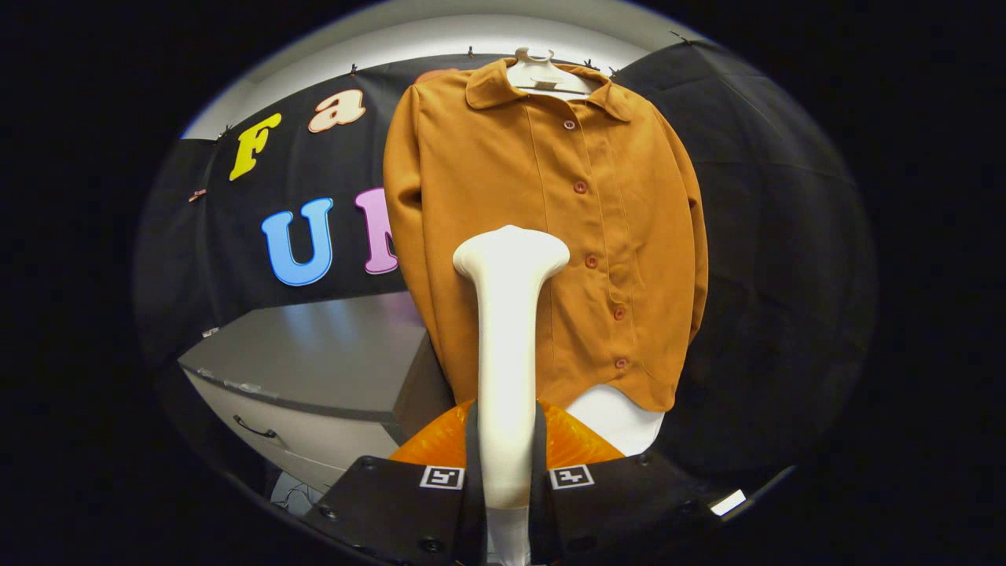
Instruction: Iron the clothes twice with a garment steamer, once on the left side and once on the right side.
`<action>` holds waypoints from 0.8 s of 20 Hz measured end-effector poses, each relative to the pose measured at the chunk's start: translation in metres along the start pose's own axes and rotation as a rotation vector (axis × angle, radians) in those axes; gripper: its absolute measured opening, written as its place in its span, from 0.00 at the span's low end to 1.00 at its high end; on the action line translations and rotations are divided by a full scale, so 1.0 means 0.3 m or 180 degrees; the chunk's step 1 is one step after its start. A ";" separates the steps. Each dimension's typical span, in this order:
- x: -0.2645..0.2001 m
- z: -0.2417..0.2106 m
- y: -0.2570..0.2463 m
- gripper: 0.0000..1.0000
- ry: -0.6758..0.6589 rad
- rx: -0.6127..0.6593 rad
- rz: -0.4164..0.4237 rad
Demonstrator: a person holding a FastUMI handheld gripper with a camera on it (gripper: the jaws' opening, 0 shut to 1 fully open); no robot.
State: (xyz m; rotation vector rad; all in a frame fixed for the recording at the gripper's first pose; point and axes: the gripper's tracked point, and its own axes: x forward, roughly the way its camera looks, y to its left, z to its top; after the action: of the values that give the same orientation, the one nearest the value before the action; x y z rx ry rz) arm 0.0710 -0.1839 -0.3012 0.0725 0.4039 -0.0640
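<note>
My tongs (507, 472) are closed on the handle of the garment steamer (509, 346), with one finger pressing on each side of it, and the white body rises straight up between them to a wide head. The head sits in front of the lower middle of the shirt (542, 236), a brown-orange one with a row of buttons, hanging on a white hanger (542, 75) against the dark booth wall. From this view I cannot tell if the head already touches the cloth or is only near it. To my left and lower stands a grey bench (314, 354) with a drawer under it, and something orange and shiny lies just beyond the fingers, below the hem. I judge that I am at a pass on the panel left of the buttons. To do it well I would keep the head flat to the cloth and move it slowly along one straight vertical line, staying on that side of the button row. The shirt hangs free, so too much pressure may push it away or swing it on the hanger. The grip looks centred, so the steamer should not twist.
</note>
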 end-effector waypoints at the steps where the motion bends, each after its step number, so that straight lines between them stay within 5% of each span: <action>1: -0.001 -0.037 -0.010 0.25 0.0076 0.0031 -0.0019; 16: -0.072 -0.452 -0.079 0.25 0.0949 0.0148 -0.0116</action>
State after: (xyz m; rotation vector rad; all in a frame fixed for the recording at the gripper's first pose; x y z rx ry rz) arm -0.0035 -0.1951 -0.4184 0.1210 0.7019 -0.0991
